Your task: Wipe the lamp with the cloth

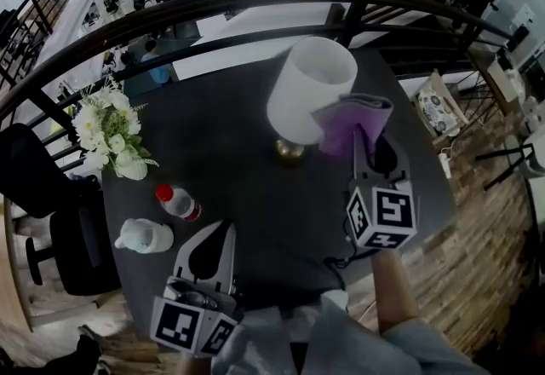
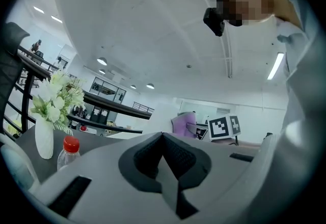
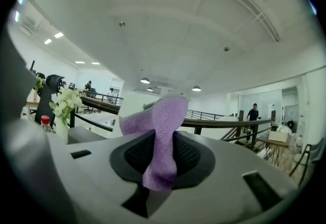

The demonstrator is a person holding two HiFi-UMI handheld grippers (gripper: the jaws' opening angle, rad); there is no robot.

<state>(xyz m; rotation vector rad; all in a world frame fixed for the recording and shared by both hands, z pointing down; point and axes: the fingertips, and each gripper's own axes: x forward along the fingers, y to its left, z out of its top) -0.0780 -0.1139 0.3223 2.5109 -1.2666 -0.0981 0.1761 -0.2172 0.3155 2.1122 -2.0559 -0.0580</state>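
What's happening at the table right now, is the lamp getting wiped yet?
A person holds a gripper in each hand over a dark round table. The right gripper is shut on a purple cloth, held at the right side of the lamp and its white shade. The cloth appears to meet the shade, though contact is hard to confirm. The left gripper is shut and empty, low by the table's near edge, close to a red-capped bottle.

Head view steeply down on table (image 1: pixel 255 126); gripper views low, upward; share flowers (image 1: pixel 106 130).
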